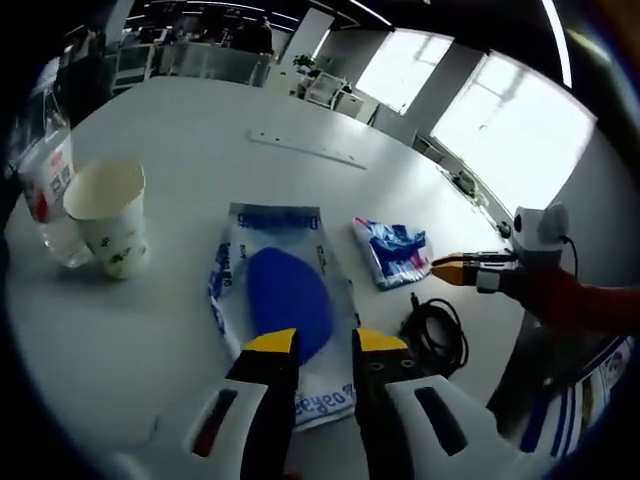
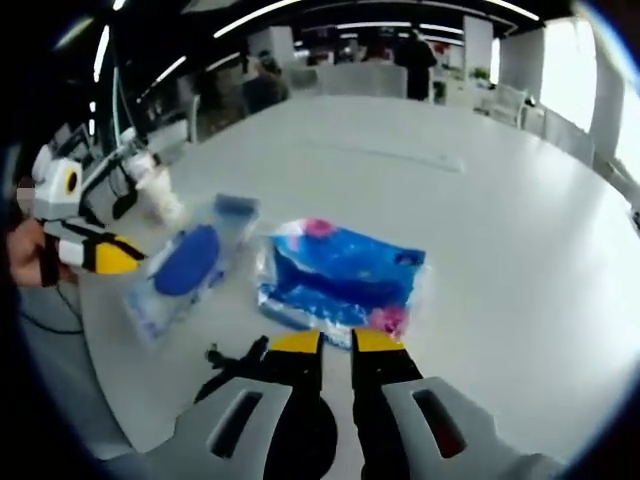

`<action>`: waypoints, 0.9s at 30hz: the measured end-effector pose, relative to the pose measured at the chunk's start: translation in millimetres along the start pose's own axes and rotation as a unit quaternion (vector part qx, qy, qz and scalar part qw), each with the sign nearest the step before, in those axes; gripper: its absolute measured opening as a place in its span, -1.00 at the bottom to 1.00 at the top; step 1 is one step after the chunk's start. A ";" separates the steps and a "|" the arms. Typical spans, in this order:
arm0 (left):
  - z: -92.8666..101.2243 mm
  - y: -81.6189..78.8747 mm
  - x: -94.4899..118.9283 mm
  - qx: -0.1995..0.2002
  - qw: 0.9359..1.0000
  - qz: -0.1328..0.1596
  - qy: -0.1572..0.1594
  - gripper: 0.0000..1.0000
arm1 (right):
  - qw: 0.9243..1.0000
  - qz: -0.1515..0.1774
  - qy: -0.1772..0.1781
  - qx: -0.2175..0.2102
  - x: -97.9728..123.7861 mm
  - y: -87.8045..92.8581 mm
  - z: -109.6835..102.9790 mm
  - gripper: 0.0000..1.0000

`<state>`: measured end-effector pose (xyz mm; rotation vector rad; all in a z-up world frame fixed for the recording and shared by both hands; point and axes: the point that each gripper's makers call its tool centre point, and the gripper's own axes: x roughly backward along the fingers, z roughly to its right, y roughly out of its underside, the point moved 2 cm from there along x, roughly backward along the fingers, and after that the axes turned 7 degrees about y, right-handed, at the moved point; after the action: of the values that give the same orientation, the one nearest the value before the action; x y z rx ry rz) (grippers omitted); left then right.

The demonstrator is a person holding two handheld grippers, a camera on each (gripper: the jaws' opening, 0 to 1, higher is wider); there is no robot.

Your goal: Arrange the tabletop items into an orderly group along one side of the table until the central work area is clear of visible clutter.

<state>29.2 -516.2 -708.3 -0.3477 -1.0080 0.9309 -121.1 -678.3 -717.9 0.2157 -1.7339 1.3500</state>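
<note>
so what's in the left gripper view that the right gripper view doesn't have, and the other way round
Left gripper view alone: a paper cup beside a clear plastic bottle with a red label, and a flat strip farther along the white table.

Right gripper view alone: people standing beyond the table's far end.

Shared: the clear packet with a blue oval, the blue and pink packet, the coiled black cable, and each view catches the other gripper, the right gripper and the left gripper.
</note>
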 end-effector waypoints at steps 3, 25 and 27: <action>-3.3 5.7 9.8 0.010 1.000 0.005 -0.005 -0.64 | 1.000 -0.002 -0.006 0.010 -3.3 -2.2 -6.1 -0.85; -17.3 42.3 48.5 0.058 0.998 0.015 -0.025 -0.65 | 0.996 -0.007 -0.056 0.066 -31.0 -23.5 -62.3 -0.84; -16.7 43.7 48.1 0.062 0.998 0.015 -0.025 -0.65 | 0.996 -0.008 -0.058 0.069 -33.2 -25.0 -65.0 -0.84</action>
<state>31.1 -449.9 -717.6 -0.2371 -0.9871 1.0292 -51.7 -645.3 -724.9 0.3919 -1.7316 1.4726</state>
